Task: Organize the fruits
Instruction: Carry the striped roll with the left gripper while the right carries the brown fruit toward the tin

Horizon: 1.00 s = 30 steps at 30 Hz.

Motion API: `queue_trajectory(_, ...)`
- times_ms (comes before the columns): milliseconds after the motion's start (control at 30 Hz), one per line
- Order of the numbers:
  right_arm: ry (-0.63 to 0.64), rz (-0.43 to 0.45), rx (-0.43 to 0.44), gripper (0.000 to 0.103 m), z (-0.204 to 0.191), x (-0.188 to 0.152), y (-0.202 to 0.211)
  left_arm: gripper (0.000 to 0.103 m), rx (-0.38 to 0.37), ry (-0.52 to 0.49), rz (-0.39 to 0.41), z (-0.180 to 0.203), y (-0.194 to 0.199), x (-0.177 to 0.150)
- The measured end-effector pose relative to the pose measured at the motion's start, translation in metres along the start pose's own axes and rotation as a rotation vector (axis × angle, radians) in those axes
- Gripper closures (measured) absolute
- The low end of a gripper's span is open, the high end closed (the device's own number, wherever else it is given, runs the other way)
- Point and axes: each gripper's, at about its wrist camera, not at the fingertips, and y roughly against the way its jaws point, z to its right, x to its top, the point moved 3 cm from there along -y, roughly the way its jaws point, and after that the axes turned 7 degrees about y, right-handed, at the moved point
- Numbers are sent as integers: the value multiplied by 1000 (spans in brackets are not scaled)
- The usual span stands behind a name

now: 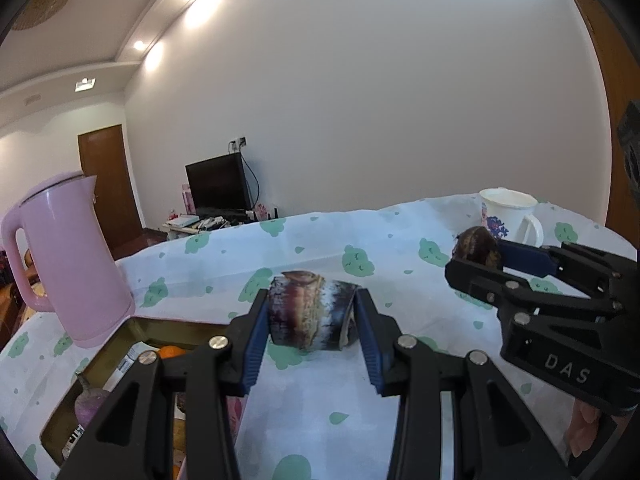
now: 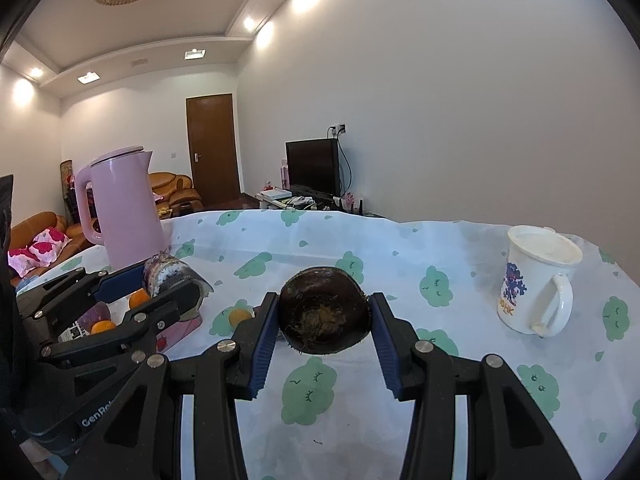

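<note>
My left gripper [image 1: 312,312] is shut on a dark purple, white-frosted sugarcane piece [image 1: 308,312] and holds it above the table; it also shows in the right wrist view [image 2: 172,276]. My right gripper [image 2: 323,316] is shut on a round dark brown water chestnut [image 2: 323,314], also held above the table; it shows in the left wrist view [image 1: 478,246]. A tray [image 1: 120,344] at lower left holds oranges [image 2: 103,326] and a purple fruit [image 1: 90,404]. One orange [image 2: 240,317] lies on the cloth beside the tray.
A pink kettle [image 1: 68,256] stands at the left behind the tray. A white mug [image 2: 534,280] with a blue print stands at the right. The table has a white cloth [image 2: 400,248] with green cloud prints. Behind it are a TV and sofas.
</note>
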Motion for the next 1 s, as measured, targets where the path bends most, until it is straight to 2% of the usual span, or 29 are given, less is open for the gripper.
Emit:
queue_trajectory(600, -24, 8, -2, 56, 2, 2, 1, 60, -9, 37, -10, -14, 12, -5)
queue_trajectory(1000, 13, -10, 31, 56, -22, 4, -2, 60, 8, 55, -29, -32, 21, -12)
